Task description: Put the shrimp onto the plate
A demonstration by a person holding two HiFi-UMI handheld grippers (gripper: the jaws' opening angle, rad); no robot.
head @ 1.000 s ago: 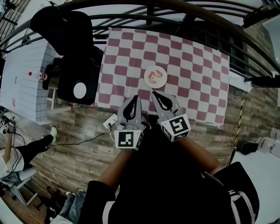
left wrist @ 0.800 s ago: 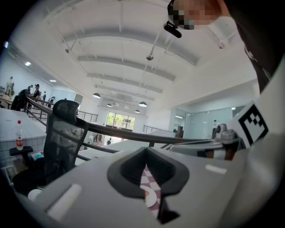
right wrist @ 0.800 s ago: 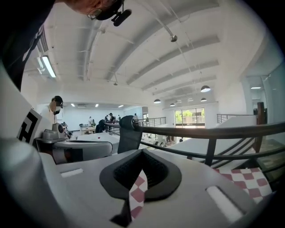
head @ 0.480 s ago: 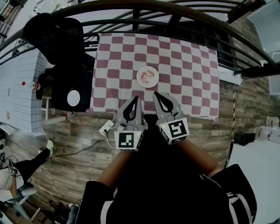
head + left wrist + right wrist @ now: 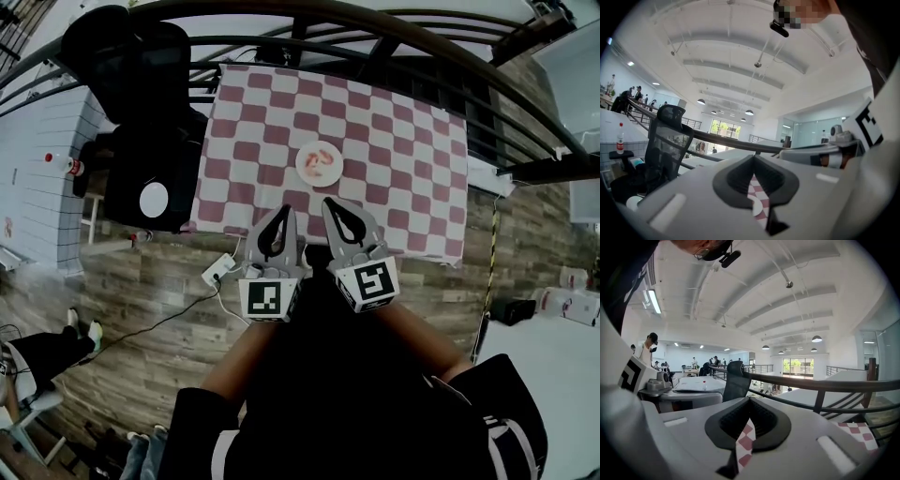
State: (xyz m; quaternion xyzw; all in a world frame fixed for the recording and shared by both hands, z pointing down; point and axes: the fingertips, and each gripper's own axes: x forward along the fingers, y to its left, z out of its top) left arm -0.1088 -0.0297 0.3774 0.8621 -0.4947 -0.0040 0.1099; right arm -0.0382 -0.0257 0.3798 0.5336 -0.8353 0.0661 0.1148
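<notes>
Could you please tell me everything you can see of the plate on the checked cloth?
The plate is small, round and white; its material is too small to tell. It lies flat on the red-and-white checked cloth, roughly mid-width and toward the near edge. Pink shrimp lie on it. Nothing else touches it: the left gripper and right gripper are short of it, apart.

Red-white checkered tablecloth (image 5: pixel 394 141); black office chair (image 5: pixel 131 84) beside its left edge; white power strip (image 5: pixel 217 272) on wood floor (image 5: pixel 141 309).
</notes>
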